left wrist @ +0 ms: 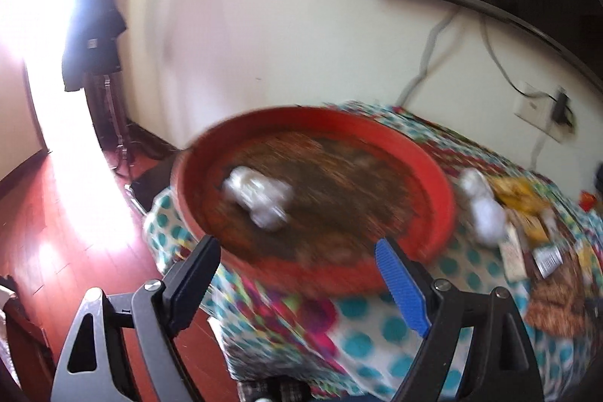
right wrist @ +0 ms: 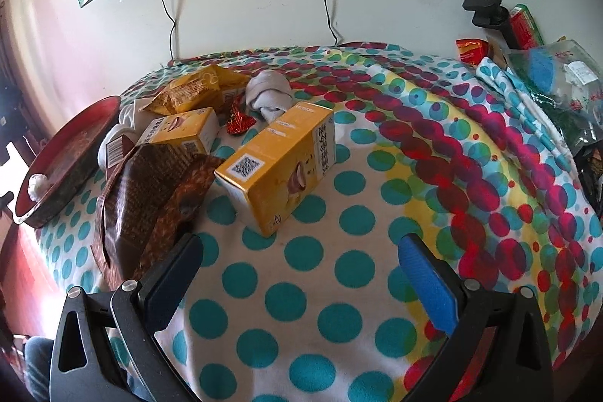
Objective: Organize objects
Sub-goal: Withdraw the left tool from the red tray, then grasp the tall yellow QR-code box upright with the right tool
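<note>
Standing wide apart with nothing between them, the jaws of the left gripper (left wrist: 297,251) hover over the near rim of a round red tray (left wrist: 433,183); this view is blurred. A crumpled white wad (left wrist: 260,196) lies on the tray's brown patterned floor, left of centre. The tray sits at the left end of the desk, on a dotted cloth (left wrist: 354,338) of teal, red and yellow spots. Just right of the tray, a second white bundle (left wrist: 482,210) lies on the cloth. The left gripper points down at a slant toward the tray.

The jaws of the right gripper (right wrist: 301,255) are likewise spread and empty, tilted down over a bare stretch of cloth. Ahead of them lies a yellow carton (right wrist: 279,161) on its side, its long axis running from near-left to far-right. A smaller yellow carton (right wrist: 181,134) lies to its left, behind a glossy brown packet (right wrist: 150,183) which reaches toward the left finger. Farther back are a yellow snack bag (right wrist: 196,89), a small red wrapper (right wrist: 237,125) and a knotted grey sock (right wrist: 267,97). At the far right edge sits a pile of bags (right wrist: 557,81).
</note>
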`<state>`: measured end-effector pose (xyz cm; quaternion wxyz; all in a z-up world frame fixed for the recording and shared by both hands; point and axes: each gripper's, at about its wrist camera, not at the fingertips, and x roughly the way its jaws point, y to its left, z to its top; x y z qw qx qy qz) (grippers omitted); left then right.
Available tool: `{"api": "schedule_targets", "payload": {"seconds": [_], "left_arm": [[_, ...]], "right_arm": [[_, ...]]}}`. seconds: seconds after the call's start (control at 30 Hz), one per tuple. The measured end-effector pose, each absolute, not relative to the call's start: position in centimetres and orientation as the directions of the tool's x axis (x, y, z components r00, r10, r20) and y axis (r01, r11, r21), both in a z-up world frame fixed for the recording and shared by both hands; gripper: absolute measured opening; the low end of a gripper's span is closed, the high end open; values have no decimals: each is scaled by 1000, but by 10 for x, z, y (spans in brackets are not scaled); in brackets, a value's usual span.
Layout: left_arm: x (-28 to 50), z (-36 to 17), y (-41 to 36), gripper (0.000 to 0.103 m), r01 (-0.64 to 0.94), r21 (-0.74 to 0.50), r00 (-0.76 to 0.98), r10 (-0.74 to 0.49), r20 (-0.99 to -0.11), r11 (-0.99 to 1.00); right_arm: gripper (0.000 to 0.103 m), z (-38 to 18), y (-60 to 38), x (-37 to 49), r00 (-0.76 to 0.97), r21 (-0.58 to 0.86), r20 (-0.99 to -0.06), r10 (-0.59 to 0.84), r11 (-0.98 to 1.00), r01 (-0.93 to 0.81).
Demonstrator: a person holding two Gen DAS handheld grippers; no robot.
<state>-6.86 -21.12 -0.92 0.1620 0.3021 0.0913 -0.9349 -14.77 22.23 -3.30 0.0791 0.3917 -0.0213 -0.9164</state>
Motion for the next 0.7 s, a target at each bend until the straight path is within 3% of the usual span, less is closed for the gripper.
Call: {"api": "schedule_targets", "payload": {"seconds": [0.13,0.37,0.43,0.47,0.5,0.67,0.7], "left_arm": [[-60,-31,-180,87,256,-79,-783,-159,-602,-963],[-56,-48,-156,87,162,-129,-786,-49,-616,-978],[-52,-46,-152,87,147,-144,-795,-31,-606,-979],[-51,-46,-151,87,139,-152,-796,-19,-605,-978],[-50,-46,-149,87,134,-155,-796,-12,-606,-979],[-49,-46,-141,87,109,-144,-796,0,-605,-984],[-49,-46,-141,87,107,-142,-796,1,-606,-984]], "right_arm": [[103,-25,210,-158,-708,0,-705,-43,-998,61],[102,-33,196,-188,-643,83,-763,-68,-997,6],[92,-37,197,-194,-628,98,-775,-64,-995,-19],[71,-39,198,-196,-617,87,-785,-47,-996,-35],[60,-40,200,-198,-608,88,-792,-47,-995,-37],[42,-44,213,-199,-598,70,-801,-26,-996,-51],[34,-44,215,-200,-598,65,-801,-24,-997,-47]]}}
